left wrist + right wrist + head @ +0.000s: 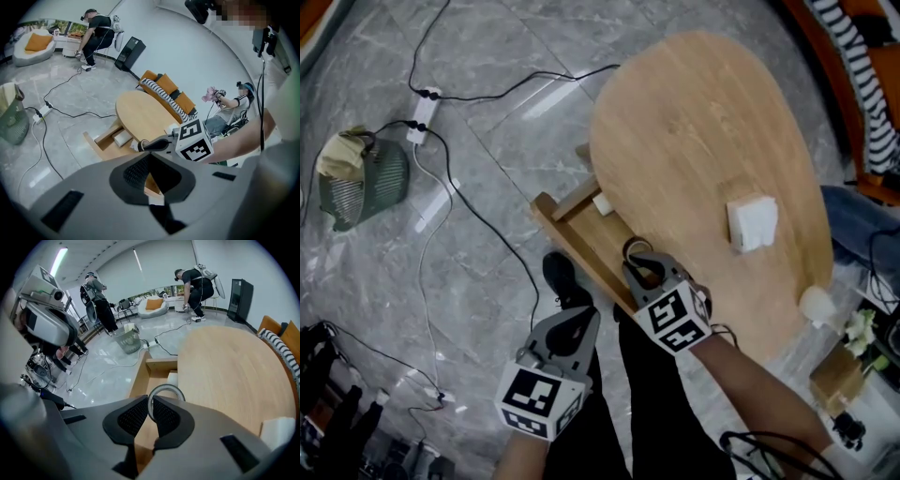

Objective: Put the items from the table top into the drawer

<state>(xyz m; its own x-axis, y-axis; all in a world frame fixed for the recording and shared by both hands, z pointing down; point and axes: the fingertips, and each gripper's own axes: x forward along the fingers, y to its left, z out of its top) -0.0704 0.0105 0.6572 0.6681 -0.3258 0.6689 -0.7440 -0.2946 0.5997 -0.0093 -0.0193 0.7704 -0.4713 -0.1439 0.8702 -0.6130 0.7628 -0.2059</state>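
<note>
My right gripper is shut on the rim of a thin grey ring and holds it over the open wooden drawer, at the near edge of the oval wooden table. In the right gripper view the pads pinch the ring above the drawer. A small white item lies in the drawer's far end. A white block sits on the tabletop to the right. My left gripper hangs shut and empty, near and left of the drawer, above the floor.
A green basket stands on the marble floor at left, with a power strip and black cables trailing across it. The person's dark legs and shoe are beside the drawer. A striped cushion and clutter sit right of the table.
</note>
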